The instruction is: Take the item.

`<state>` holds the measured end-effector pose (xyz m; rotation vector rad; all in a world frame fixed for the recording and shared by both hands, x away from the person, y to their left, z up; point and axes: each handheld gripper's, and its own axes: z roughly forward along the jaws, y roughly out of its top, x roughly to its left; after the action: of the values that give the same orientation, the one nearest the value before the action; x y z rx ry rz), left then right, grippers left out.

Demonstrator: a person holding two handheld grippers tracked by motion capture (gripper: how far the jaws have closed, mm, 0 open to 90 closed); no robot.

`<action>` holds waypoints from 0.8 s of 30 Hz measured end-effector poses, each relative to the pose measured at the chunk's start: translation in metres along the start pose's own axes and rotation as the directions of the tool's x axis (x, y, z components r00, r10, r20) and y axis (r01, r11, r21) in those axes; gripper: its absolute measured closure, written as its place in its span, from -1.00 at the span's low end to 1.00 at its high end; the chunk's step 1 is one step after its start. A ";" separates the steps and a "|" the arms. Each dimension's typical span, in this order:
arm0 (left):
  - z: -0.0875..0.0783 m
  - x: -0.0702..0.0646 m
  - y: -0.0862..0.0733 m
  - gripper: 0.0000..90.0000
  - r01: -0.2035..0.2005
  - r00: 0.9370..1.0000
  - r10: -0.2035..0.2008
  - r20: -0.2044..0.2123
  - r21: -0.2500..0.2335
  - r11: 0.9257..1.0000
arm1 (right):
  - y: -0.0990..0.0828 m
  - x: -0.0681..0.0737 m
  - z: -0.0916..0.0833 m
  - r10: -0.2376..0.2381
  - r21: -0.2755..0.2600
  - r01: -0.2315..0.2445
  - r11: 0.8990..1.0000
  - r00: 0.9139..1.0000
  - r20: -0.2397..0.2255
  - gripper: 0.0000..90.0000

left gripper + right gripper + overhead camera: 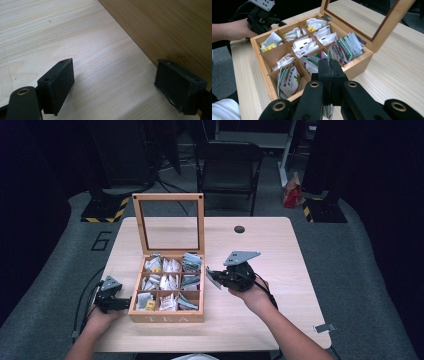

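Note:
A wooden tea box (167, 317) marked TEA stands open on the table, its glass lid (168, 197) upright, its compartments holding several tea packets (303, 45). My right gripper (216, 276) hovers just right of the box, shut on a green-and-white tea packet (212, 279). In the right gripper view the jaws (329, 67) are pressed together, with the packet's edge (327, 111) showing below them. My left gripper (122, 304) rests low by the box's left wall, open. In the left gripper view (115, 85) only bare table lies between its pads, with the box wall (170, 32) beside the right pad.
The light wooden table (260, 245) has a dark round hole (239, 229) at the back. A black chair (227, 165) stands behind it, and a metal clip (325, 327) sits at the table's front right corner. The person's left hand (234, 30) holds the other gripper.

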<state>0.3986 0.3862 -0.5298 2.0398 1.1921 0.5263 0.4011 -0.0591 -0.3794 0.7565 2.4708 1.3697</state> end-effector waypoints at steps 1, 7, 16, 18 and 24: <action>0.000 0.000 0.000 -0.66 0.000 1.000 0.000 0.000 0.000 1.000 | 0.000 -0.001 -0.001 -0.002 0.000 0.002 1.000 1.000 0.004 0.99; 0.000 0.000 0.000 -0.66 0.000 1.000 0.000 0.000 0.000 1.000 | -0.004 -0.008 -0.010 0.009 -0.001 -0.009 1.000 1.000 0.030 0.99; 0.000 0.000 0.000 -0.66 0.000 1.000 0.000 0.000 0.000 1.000 | -0.012 -0.020 -0.022 0.024 -0.007 -0.024 1.000 0.998 0.063 0.99; 0.000 0.000 0.000 -0.66 0.000 1.000 0.000 0.000 0.000 1.000 | -0.013 -0.022 -0.024 0.028 -0.011 -0.028 1.000 0.997 0.070 0.99; 0.000 0.000 0.000 -0.66 -0.001 1.000 0.001 0.000 0.001 1.000 | -0.017 -0.029 -0.031 0.036 -0.017 -0.035 0.999 0.995 0.092 0.99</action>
<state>0.3986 0.3863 -0.5297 2.0409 1.1916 0.5265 0.4067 -0.1043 -0.3785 0.8449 2.3843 1.3333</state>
